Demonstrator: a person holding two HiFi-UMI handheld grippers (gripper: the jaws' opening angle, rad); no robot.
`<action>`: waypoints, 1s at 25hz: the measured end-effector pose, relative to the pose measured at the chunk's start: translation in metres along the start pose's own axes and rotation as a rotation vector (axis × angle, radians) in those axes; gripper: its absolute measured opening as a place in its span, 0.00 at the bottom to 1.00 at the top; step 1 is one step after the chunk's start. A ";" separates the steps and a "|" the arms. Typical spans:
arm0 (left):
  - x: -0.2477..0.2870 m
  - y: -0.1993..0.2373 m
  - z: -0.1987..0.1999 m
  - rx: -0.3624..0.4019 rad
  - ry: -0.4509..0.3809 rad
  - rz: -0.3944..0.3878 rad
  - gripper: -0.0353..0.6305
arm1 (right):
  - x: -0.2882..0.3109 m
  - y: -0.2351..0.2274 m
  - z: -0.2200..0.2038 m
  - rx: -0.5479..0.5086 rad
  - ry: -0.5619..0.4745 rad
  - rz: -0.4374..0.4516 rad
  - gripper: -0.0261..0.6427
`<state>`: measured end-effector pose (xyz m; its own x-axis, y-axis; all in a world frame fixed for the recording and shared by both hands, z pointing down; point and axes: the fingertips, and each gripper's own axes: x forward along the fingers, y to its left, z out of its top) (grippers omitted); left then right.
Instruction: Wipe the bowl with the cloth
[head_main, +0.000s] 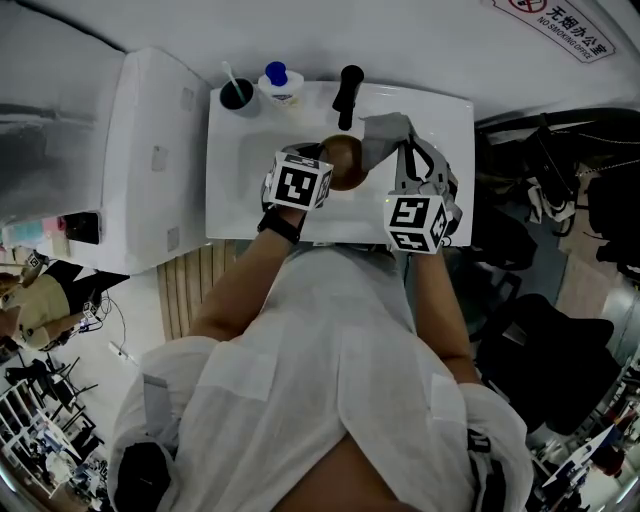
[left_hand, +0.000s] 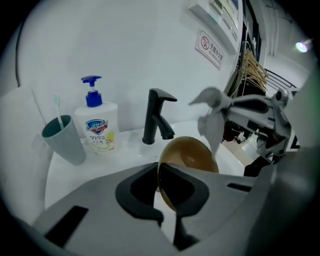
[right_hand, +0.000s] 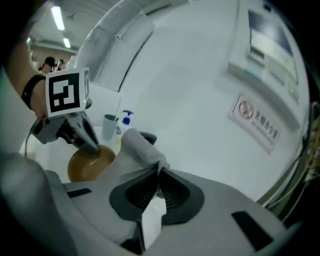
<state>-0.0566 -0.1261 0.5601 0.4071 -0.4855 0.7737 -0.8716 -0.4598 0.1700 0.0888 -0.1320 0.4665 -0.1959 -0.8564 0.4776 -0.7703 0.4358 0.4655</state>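
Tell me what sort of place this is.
Probably a washroom or washbasin corner: a white basin with a black faucet, a pump bottle of hand soap and a cup holding a toothbrush beside it, and a no-smoking sign on the wall.

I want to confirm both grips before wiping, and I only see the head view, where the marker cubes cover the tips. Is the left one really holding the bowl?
Observer: Yes. The left gripper view shows the left tongs shut on the rim of the brown bowl.
Operator: And the cloth?
Observer: The right gripper view shows the right tongs clamped on a fold of the grey cloth, which bunches up beyond them.
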 end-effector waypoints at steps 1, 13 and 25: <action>0.001 -0.003 -0.001 0.005 0.004 -0.005 0.08 | -0.004 -0.003 0.012 -0.050 -0.049 -0.061 0.10; 0.001 0.003 0.004 -0.067 -0.013 -0.012 0.08 | -0.014 0.133 -0.023 -0.090 0.097 0.602 0.37; -0.004 -0.001 0.010 -0.038 -0.037 -0.017 0.08 | 0.021 0.088 -0.026 0.434 0.231 0.499 0.41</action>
<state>-0.0546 -0.1309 0.5506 0.4313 -0.5052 0.7475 -0.8737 -0.4405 0.2064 0.0329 -0.1042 0.5365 -0.4922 -0.4816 0.7251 -0.8042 0.5704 -0.1671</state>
